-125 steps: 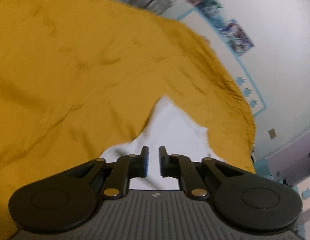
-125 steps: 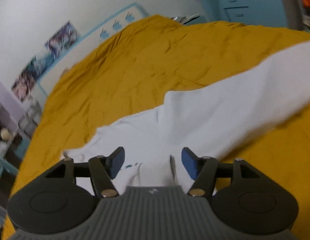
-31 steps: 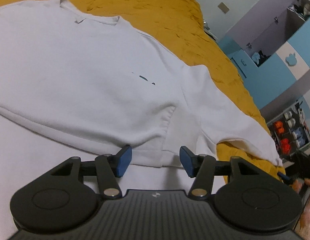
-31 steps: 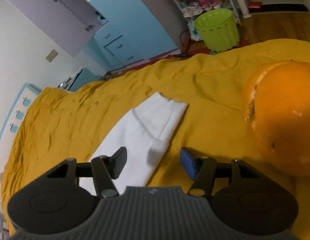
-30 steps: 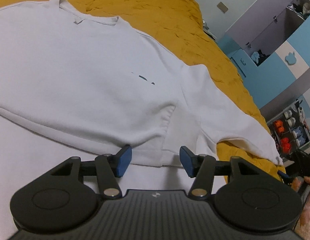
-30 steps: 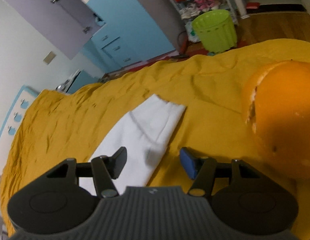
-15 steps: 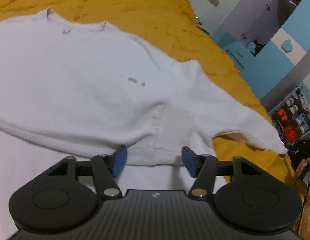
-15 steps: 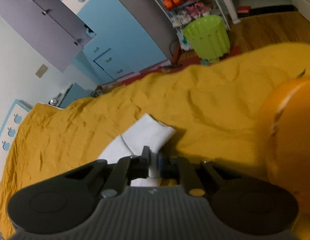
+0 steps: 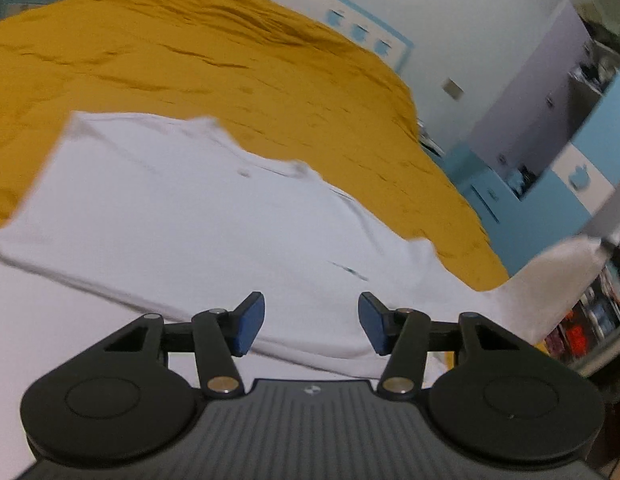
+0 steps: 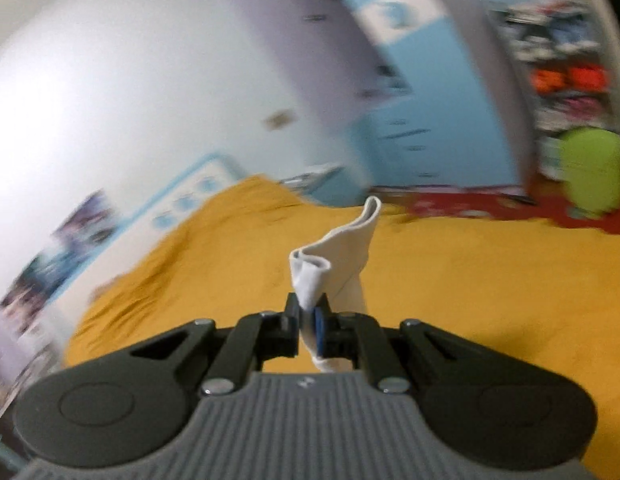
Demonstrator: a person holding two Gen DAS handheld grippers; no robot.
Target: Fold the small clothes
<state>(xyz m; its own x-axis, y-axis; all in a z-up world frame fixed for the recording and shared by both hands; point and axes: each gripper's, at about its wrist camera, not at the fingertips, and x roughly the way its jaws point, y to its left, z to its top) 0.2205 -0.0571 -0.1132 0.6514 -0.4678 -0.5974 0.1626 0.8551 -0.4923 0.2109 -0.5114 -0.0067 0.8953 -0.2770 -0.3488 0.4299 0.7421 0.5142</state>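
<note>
Left wrist view: left gripper [image 9: 311, 322], jaws wide apart and holding nothing, above the hem of a white sweatshirt [image 9: 182, 216] spread flat on the yellow bedspread [image 9: 238, 64] ahead. Right wrist view: right gripper [image 10: 308, 326], jaws clamped on the sweatshirt's sleeve cuff [image 10: 338, 256], which stands up just ahead of the fingertips over the bedspread; green bin [image 10: 592, 168] far right.

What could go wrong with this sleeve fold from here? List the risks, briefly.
1. The right gripper pinches only a narrow bunch of the sleeve cuff; it may slip out mid-swing.
2. The left gripper is open above the white sweatshirt, pinning nothing, so pulling the sleeve could drag the body across the yellow bedspread.
3. The cuff is curled, so the fold may land creased.
</note>
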